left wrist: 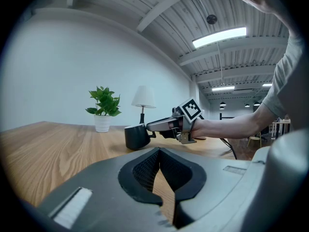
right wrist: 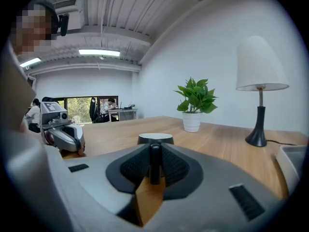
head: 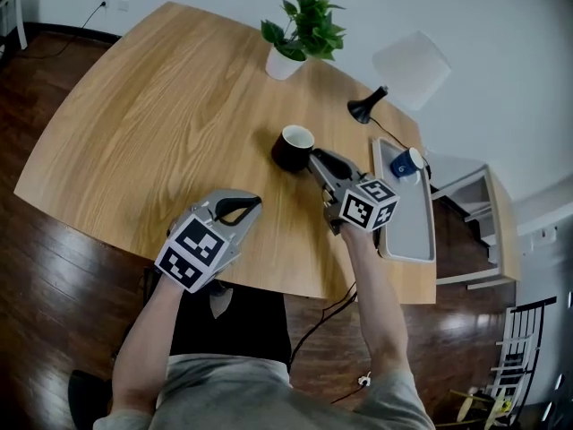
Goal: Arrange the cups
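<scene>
Mid-table toward the right edge, right gripper is clamped on the mug handle, left gripper pinched closed and empty near the front edge; I'd lift level, clear the lamp, probably heading for the tray.
</scene>
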Action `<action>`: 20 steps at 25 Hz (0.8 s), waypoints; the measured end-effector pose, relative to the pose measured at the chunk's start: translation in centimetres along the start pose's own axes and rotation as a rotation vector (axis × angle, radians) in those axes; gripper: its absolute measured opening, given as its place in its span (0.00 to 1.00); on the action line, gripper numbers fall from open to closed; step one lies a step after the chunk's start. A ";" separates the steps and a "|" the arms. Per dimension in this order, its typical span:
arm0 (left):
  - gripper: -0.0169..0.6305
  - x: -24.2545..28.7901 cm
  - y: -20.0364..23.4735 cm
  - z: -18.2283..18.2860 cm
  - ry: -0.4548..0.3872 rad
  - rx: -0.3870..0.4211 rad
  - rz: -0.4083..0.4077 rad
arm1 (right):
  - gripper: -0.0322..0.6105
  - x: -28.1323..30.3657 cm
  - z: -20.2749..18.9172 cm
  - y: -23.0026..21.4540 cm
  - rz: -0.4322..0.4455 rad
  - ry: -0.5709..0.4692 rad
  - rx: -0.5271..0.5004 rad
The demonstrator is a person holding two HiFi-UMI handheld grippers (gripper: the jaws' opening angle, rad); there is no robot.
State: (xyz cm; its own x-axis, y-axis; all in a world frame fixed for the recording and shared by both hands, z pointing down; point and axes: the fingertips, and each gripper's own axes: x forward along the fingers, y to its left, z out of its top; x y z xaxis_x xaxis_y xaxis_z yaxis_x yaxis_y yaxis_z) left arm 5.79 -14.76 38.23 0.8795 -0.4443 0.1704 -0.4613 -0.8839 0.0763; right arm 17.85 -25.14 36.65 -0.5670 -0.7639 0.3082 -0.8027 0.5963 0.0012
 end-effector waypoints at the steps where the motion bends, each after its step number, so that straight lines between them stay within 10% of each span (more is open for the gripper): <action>1: 0.04 0.0 0.1 -0.2 0.003 0.003 0.001 | 0.18 -0.9 0.0 0.0 -0.006 -0.008 0.005; 10: 0.04 -0.1 0.8 -0.6 0.005 0.004 0.002 | 0.18 -10.6 0.2 -2.9 -0.114 -0.107 0.065; 20: 0.04 0.3 0.6 -0.5 0.005 0.001 0.008 | 0.18 -26.5 -2.4 -15.9 -0.462 -0.133 0.106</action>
State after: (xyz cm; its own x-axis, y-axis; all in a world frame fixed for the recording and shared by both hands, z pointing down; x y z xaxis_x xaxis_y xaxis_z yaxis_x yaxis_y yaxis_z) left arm 5.76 -15.38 38.82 0.8752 -0.4505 0.1763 -0.4681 -0.8806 0.0740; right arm 46.13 -13.78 30.71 -0.1606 -0.9714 0.1746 -0.9863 0.1649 0.0100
